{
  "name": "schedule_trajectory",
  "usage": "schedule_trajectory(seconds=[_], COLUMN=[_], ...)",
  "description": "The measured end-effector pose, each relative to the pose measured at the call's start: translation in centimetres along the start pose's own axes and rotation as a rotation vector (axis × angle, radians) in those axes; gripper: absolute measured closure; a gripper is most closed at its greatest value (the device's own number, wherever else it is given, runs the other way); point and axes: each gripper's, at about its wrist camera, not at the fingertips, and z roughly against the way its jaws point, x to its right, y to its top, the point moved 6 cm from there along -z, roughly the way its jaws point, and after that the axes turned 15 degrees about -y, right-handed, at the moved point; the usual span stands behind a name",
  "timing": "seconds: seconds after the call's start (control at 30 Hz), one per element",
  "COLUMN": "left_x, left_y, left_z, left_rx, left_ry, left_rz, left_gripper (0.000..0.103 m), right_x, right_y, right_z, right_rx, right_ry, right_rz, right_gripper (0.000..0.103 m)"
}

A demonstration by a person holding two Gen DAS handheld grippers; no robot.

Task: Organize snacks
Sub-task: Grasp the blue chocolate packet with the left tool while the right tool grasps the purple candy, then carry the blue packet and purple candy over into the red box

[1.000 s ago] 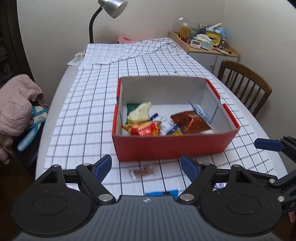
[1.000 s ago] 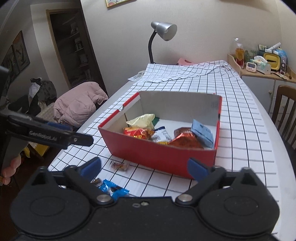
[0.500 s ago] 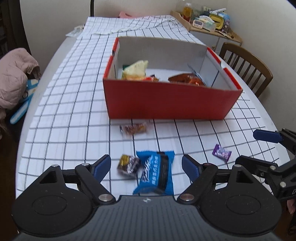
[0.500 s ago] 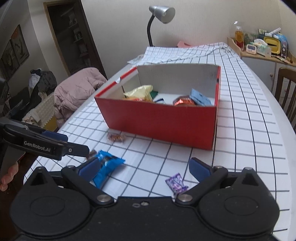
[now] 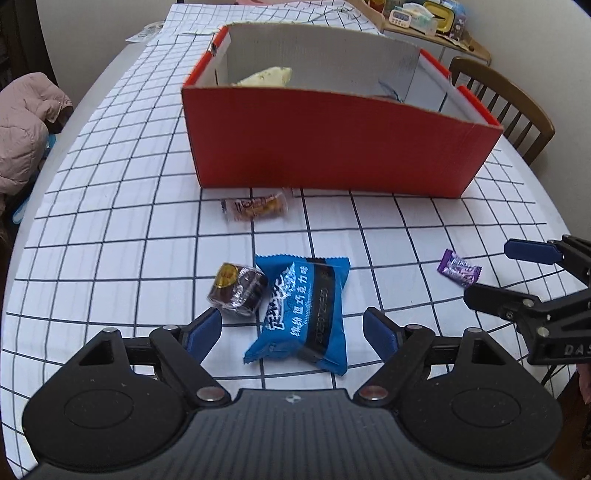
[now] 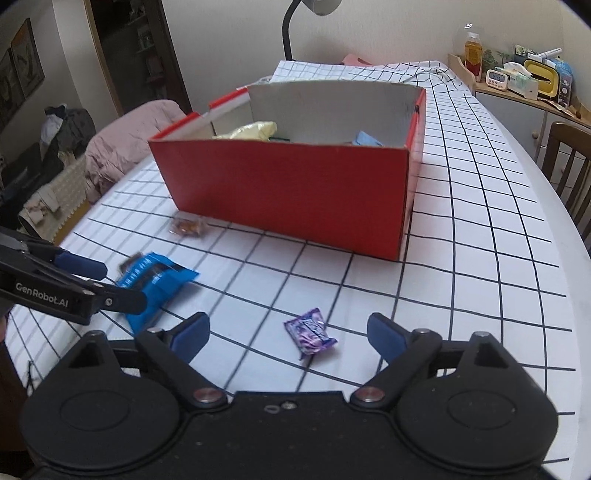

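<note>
A red cardboard box holding several snack packets stands on the checked tablecloth; it also shows in the right wrist view. In front of it lie a blue wafer packet, a dark round wrapped sweet, a small clear-wrapped snack and a purple candy. My left gripper is open, low over the blue packet, its fingers on either side. My right gripper is open with the purple candy between its fingers.
A wooden chair stands at the table's right side. A side shelf with a timer and bottles is at the back right. A pink jacket lies left of the table. A lamp's stem rises behind the box.
Both grippers have dropped lower and moved forward toward the loose snacks in front of the box. The blue packet and purple candy now sit between the open fingers.
</note>
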Motion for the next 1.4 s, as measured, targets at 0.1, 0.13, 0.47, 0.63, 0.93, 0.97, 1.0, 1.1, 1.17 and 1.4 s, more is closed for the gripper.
schedule_trajectory(seconds=[0.1, 0.13, 0.47, 0.63, 0.93, 0.97, 1.0, 1.1, 1.17, 1.4], left_x=[0.2, 0.2, 0.9, 0.6, 0.0, -0.1, -0.1, -0.2, -0.3, -0.8], left_y=[-0.3, -0.4, -1.0, -1.1, -1.0, -1.0, -1.0, -0.9, -0.9, -0.8], left_z=[-0.6, -0.8, -2.2, -2.4, -2.0, -1.9, -1.7, -0.9, -0.4, 1.7], left_rx=[-0.006, -0.008, -0.027, -0.03, -0.014, -0.012, -0.009, 0.0, 0.008, 0.033], left_ry=[0.0, 0.002, 0.018, 0.036, 0.043, 0.042, 0.039, 0.016, 0.002, -0.029], left_rz=[-0.002, -0.003, -0.039, -0.038, -0.007, -0.003, 0.001, 0.02, 0.033, 0.055], left_gripper=[0.019, 0.019, 0.022, 0.033, 0.046, 0.047, 0.048, 0.049, 0.051, 0.054], right_x=[0.1, 0.0, -0.4, -0.4, -0.2, -0.1, -0.1, 0.1, 0.1, -0.1], right_y=[-0.3, -0.4, -0.9, -1.1, -1.2, -1.2, -1.2, -1.0, -0.8, -0.1], right_z=[-0.7, -0.8, -2.2, -2.2, -1.9, -1.8, -1.7, -1.0, -0.4, 1.7], right_rx=[-0.014, -0.017, -0.044, -0.035, -0.026, -0.026, -0.026, -0.016, -0.005, 0.028], right_ry=[-0.011, -0.013, -0.022, -0.042, -0.056, -0.058, -0.055, -0.041, -0.037, -0.017], right_rz=[0.016, 0.022, 0.043, 0.06, 0.04, 0.034, 0.027, 0.004, -0.006, -0.036], right_gripper=[0.019, 0.021, 0.048, 0.056, 0.081, 0.081, 0.081, 0.081, 0.081, 0.081])
